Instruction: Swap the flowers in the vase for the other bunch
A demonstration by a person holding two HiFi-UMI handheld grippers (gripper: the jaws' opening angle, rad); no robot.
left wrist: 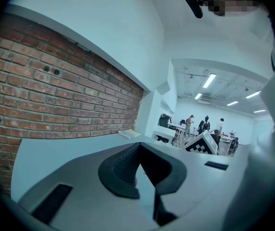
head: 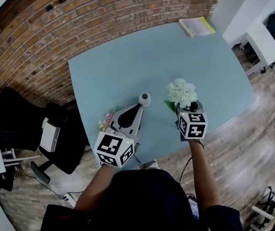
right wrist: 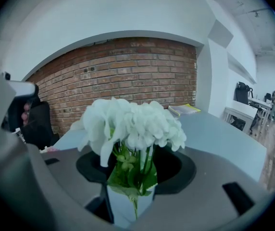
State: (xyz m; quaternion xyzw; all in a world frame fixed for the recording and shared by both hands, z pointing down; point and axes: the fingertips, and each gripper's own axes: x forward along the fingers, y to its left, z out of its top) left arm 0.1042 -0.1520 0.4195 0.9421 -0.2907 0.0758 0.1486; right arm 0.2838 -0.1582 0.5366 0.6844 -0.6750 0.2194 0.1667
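A small white vase [head: 144, 98] stands empty near the middle of the blue table [head: 128, 66]. My left gripper [head: 138, 109] points at it from just in front, its jaws shut with nothing between them; in the left gripper view [left wrist: 140, 150] the vase is hidden. A pink bunch [head: 106, 121] lies on the table left of that gripper. My right gripper [head: 186, 108] is to the right of the vase, shut on the stems of a white flower bunch [head: 181, 93]. In the right gripper view the white blooms [right wrist: 132, 124] stand upright above the jaws [right wrist: 137, 174].
A yellow-green book [head: 196, 27] lies at the table's far right corner. A brick wall [head: 80, 18] runs behind the table. A black chair [head: 27, 124] stands at the left, white desks [head: 262, 37] at the right. People [left wrist: 205, 124] are far off in the room.
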